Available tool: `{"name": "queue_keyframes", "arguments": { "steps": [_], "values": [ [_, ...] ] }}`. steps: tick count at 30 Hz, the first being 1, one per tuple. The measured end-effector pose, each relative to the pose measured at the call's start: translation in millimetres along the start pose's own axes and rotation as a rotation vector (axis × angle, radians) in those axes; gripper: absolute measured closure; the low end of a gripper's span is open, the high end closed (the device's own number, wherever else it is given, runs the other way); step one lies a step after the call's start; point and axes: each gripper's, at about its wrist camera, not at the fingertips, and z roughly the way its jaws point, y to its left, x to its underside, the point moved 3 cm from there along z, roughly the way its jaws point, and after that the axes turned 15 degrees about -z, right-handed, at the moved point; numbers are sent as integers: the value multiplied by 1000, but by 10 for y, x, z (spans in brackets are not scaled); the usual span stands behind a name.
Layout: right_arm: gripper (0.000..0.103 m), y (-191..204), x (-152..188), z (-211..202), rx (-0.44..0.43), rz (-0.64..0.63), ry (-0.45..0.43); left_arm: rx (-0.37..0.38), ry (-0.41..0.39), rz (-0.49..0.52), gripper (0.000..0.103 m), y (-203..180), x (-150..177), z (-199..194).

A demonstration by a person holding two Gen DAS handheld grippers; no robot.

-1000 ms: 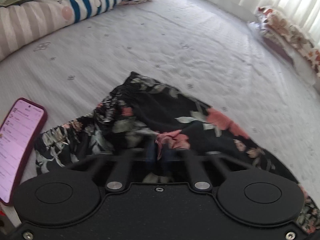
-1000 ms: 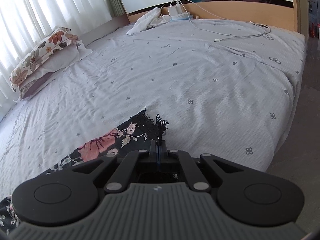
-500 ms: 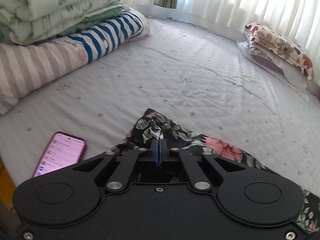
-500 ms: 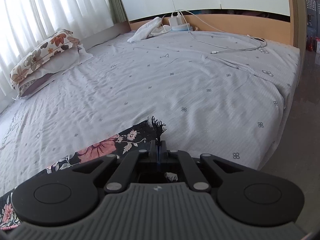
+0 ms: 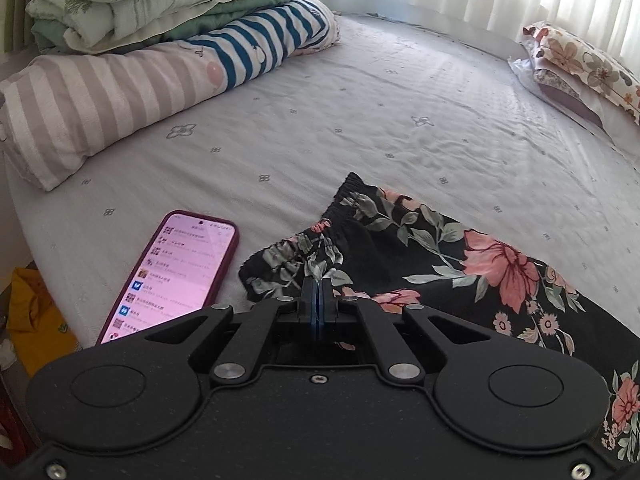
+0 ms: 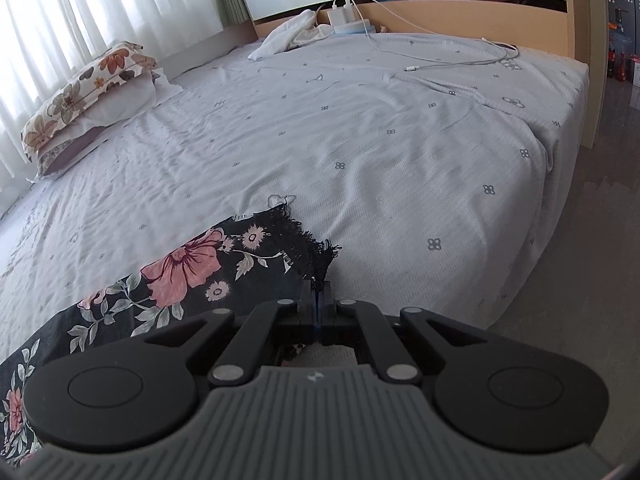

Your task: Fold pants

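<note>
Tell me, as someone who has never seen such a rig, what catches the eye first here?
Most striking are the black floral pants stretched along the near edge of the pale grey bedsheet, pinched shut at the waistband by the left gripper and at the fringed hem by the right gripper. Beside the waistband lies a lit smartphone in a maroon case, with stacked striped and green quilts behind it.

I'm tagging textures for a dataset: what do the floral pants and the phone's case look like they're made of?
Floral pants: thin woven fabric, matte, judging by soft creases, a gathered elastic waistband and a frayed fringe hem.
Phone: glossy lit glass screen in a maroon case, likely silicone or plastic; its smooth rounded rim suggests so.
</note>
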Motion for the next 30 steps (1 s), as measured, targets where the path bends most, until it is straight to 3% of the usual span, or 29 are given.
{"name": "queue_keyframes", "arguments": {
  "steps": [4,7,11,12,16,18,21,30],
  "values": [
    [101,-46,-4,-57,7,-4,-9,-52,-48,10,103,112,-61,-39],
    [97,-58,12,-18,-15,-19,11,-41,-28,10,103,167,-52,-30],
    [51,-10,108,76,-64,-22,58,6,0,42,100,106,67,-44],
    [46,6,130,74,-74,-24,57,23,8,46,96,83,94,-52],
    [38,21,139,-27,-78,-53,50,85,32,57,89,6,162,-97],
    [35,-13,106,-142,-93,-53,34,90,29,65,76,-3,169,-108],
    [30,-80,31,-362,-113,-42,-9,91,31,69,68,-2,181,-101],
    [22,-71,-80,-755,-124,-57,-111,173,118,51,60,-156,351,81]
  ]
}}
